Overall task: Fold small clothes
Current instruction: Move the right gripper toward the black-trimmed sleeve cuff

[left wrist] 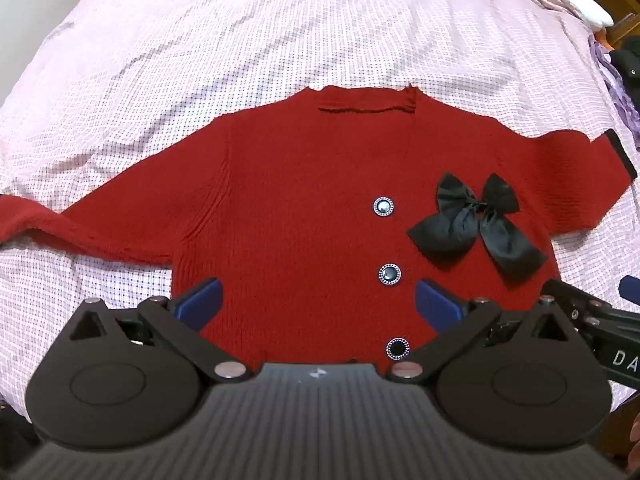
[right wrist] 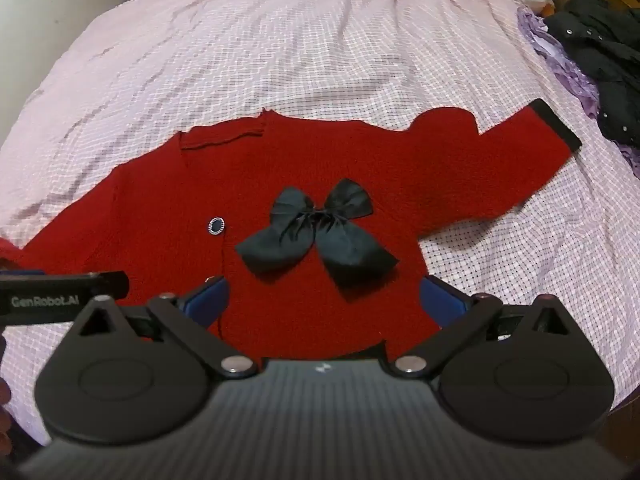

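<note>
The left claw [left wrist: 318, 300] is spread as wide as it goes and holds nothing; its blue pads [left wrist: 202, 304] hang above the lower front of a red knitted cardigan [left wrist: 288, 184]. The cardigan lies flat and face up on a bed [left wrist: 240, 32] covered in a pink checked sheet, both sleeves stretched out sideways. To the left of this claw the left sleeve [left wrist: 48, 224] runs toward the frame edge. Ahead, between the pads, sit 3 round dark buttons [left wrist: 389, 274] in a line up the front, the lowest just above the claw body. Ahead and to the right lies a black satin bow [left wrist: 476, 224] on the chest.

The right claw [right wrist: 324, 300] is likewise fully open and empty, poised over the hem on the bow side. To its left, the side of the other claw shows as a black bar with white lettering. Straight ahead of it, the bow spreads across the knit, with 1 button left of it. Ahead and to the right, the right sleeve [right wrist: 500, 148] reaches out, ending in a black cuff [right wrist: 556, 124]. Far right, beyond the cuff, a dark garment [right wrist: 604, 60] is heaped on lilac fabric [right wrist: 560, 56] at the edge of the bed.
</note>
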Motion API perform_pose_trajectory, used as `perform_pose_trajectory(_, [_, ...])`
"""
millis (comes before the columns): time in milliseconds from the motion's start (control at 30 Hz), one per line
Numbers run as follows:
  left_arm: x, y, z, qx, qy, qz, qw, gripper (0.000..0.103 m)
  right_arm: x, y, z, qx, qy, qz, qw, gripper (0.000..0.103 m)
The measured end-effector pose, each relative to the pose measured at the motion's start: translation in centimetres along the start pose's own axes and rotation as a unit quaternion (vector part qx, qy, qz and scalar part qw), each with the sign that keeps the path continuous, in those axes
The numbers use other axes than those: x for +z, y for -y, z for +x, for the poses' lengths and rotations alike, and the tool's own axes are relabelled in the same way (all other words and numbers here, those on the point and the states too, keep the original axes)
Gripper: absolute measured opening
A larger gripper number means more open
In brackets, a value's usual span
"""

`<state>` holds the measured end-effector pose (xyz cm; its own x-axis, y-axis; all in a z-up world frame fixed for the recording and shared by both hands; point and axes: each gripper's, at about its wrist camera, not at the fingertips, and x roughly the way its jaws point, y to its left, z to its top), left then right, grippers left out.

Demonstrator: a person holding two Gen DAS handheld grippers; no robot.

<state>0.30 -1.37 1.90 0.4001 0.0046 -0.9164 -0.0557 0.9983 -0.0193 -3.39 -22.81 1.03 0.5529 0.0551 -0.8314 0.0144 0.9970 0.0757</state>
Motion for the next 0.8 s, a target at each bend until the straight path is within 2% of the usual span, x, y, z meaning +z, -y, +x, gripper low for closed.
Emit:
perform_pose_trajectory(533, [0.2, 0.8, 0.5, 0.004, -0.004, 0.008, 1.0, 0.103, 0.4, 0.2, 0.5, -0.005, 0.0, 0.011, 1.0, 0.103])
perform_pose_trajectory(800, [0.4, 1.5, 1.5, 0.013, -0.009, 0.013, 0.9998, 0.103, -0.2, 3.0, 2.1, 0.012, -0.005, 0.011, 1.0, 0.103])
